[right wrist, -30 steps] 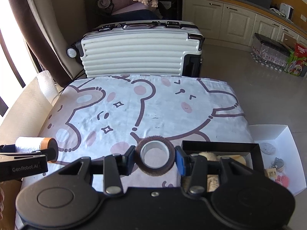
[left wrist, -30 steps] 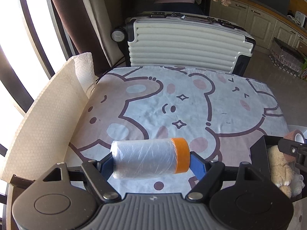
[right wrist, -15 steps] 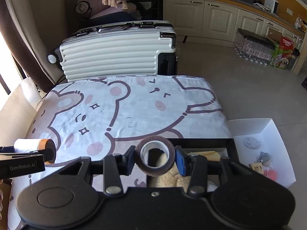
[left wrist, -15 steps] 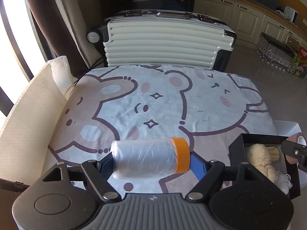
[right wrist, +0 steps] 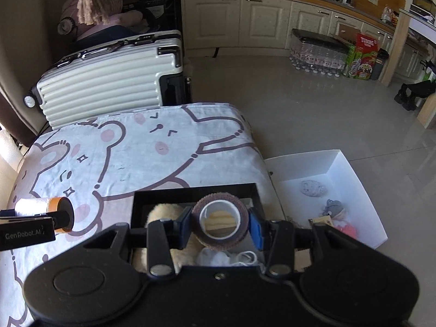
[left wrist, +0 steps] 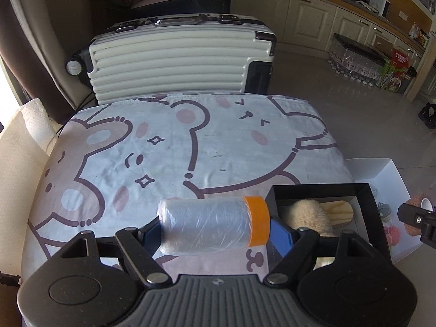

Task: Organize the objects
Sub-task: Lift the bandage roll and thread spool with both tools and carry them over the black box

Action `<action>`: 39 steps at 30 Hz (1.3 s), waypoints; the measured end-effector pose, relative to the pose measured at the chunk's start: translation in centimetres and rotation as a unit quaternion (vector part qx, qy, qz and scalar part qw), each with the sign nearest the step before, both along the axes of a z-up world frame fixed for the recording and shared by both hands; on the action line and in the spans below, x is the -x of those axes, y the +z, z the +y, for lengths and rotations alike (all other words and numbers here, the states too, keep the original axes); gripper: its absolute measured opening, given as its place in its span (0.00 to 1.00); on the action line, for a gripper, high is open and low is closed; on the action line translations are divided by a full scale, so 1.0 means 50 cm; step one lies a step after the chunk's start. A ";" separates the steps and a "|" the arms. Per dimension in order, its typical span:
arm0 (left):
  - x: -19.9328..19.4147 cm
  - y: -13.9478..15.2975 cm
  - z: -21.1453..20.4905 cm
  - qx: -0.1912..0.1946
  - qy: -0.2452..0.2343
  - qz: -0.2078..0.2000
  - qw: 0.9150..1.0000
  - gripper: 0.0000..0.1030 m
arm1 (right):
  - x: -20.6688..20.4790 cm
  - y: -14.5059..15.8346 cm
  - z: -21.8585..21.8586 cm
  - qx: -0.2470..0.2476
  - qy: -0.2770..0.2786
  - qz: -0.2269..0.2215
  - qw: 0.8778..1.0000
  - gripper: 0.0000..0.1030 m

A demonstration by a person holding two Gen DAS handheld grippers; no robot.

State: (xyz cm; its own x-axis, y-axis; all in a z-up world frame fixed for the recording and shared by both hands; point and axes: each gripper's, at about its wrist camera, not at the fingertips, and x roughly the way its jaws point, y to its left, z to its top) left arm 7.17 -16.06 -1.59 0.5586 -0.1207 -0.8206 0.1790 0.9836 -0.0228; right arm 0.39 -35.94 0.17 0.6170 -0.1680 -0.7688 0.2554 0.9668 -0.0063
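My left gripper (left wrist: 215, 227) is shut on a roll of clear plastic film with an orange end (left wrist: 209, 227), held sideways above the bear-print cloth, just left of a black box (left wrist: 321, 190). My right gripper (right wrist: 220, 224) is shut on a brown tape roll (right wrist: 231, 241) and holds it over the black box (right wrist: 196, 190). The box holds a cream plush toy (left wrist: 308, 214), a wooden piece (left wrist: 338, 209) and white string (right wrist: 245, 257). The left gripper with the film roll (right wrist: 43, 205) shows at the left of the right wrist view.
The bear-print cloth (left wrist: 190, 141) covers the table. A ribbed white suitcase (left wrist: 174, 57) stands behind it. A white open box (right wrist: 327, 174) with small toys sits on the floor to the right. White paper sheets (left wrist: 19, 158) lean at the left edge.
Both grippers have moved right with their rolls. The brown tape roll has gone from over the cloth to over the black box. The film roll is now beside the box.
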 end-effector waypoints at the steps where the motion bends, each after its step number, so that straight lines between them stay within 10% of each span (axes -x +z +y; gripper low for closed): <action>1: 0.000 -0.001 -0.009 0.000 -0.004 0.000 1.000 0.78 | 0.003 -0.001 -0.007 0.000 -0.003 0.000 1.000 0.43; 39: -0.021 -0.117 -0.339 0.083 -0.100 0.050 0.990 0.78 | 0.050 -0.074 -0.256 -0.024 -0.102 0.021 0.994 0.43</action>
State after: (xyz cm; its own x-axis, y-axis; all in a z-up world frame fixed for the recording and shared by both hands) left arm 8.22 -33.03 -7.44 0.4271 -0.3584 -0.8301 0.3590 0.9098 -0.2081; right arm -2.09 -48.74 -3.51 0.5407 -0.2494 -0.8034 0.4465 0.8945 0.0228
